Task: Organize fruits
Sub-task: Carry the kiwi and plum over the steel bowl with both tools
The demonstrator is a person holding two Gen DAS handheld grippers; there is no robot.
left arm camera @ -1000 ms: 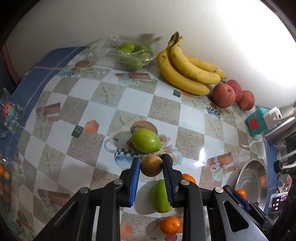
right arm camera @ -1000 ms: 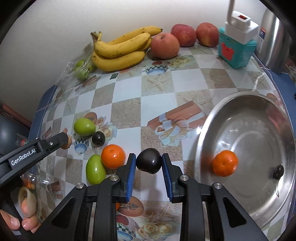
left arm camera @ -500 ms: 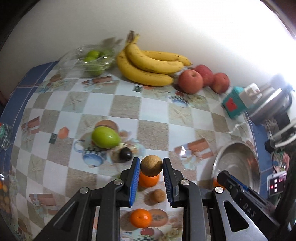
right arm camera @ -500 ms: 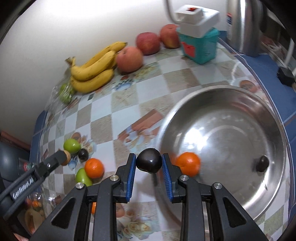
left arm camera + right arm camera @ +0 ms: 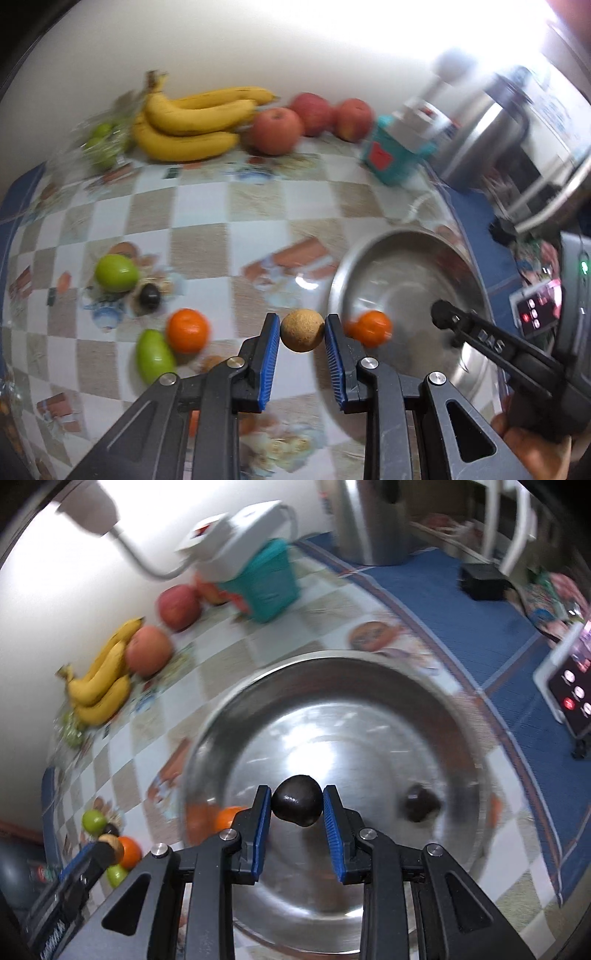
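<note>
Nearby, bananas (image 5: 192, 125) beside apples (image 5: 277, 131)

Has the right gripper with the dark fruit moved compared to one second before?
Yes. The right gripper, shut on the dark fruit, has gone from over the checked tablecloth to over the steel bowl.
</note>
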